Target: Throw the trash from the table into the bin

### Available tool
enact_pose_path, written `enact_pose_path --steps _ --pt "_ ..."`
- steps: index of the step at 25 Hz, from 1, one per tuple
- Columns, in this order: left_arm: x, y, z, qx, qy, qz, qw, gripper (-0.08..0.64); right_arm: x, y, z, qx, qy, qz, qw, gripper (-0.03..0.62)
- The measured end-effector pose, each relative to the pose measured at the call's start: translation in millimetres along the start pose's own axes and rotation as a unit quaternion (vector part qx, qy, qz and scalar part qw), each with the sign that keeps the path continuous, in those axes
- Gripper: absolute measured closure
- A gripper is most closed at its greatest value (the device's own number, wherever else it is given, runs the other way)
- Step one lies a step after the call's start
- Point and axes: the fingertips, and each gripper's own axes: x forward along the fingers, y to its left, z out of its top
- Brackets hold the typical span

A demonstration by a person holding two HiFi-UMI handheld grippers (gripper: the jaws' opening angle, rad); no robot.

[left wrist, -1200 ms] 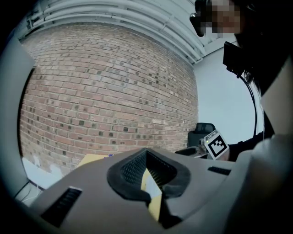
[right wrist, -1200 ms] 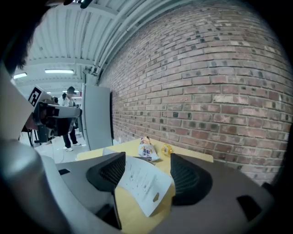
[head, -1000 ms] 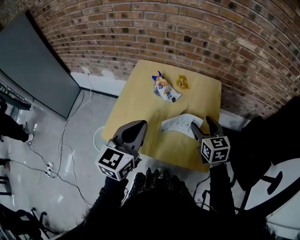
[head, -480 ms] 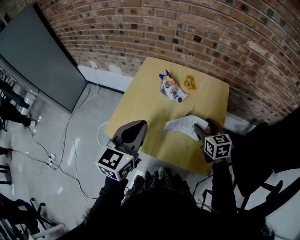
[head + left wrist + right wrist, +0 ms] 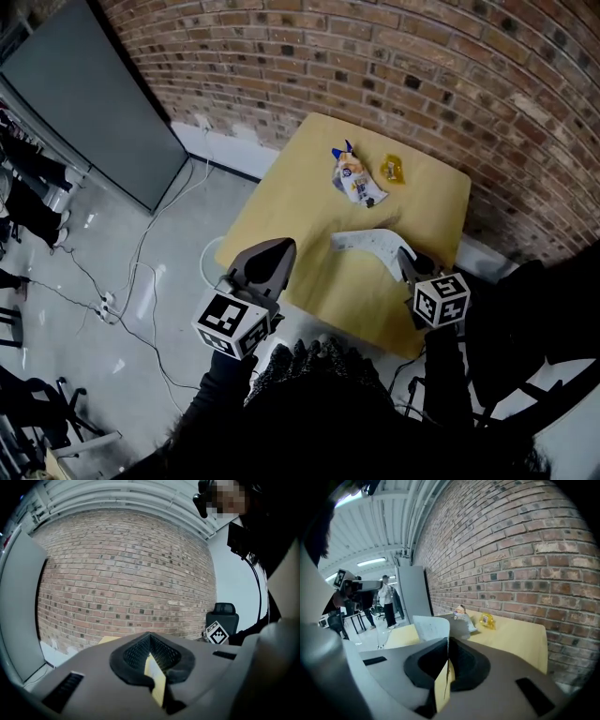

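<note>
The white paper sheet lies on the yellow table, its long axis running roughly 10 to 4 o'clock in the head view. The free end points to 10. The right gripper has just closed its jaws on the 4 o'clock end. Only the right gripper view shows the sheet curling upward, with faint print. A snack wrapper lies at 12 o'clock from it. The left gripper has its jaws together, empty.

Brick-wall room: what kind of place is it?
Probably an office or workshop room: a red brick wall, a tall grey partition panel, loose cables trailing over the shiny grey floor, and a black office chair.
</note>
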Motion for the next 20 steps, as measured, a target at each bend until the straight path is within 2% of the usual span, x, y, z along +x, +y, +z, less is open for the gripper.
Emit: enact_pose_path --steps 7,14,20 --pt "-11 7 0 0.003 -0.006 0.023 0.9997 0.555 9 26 29 -0.019 -0.028 0.060 0.998 0.580" --pt "-35 23 -2 0.000 -0.008 0.077 0.9970 0.555 35 53 54 -0.043 -0.044 0.105 0.993 0.580" --pt "-70 53 -5 -0.008 -0.012 0.132 0.9912 0.555 62 88 67 -0.065 -0.046 0.141 0.987 0.580"
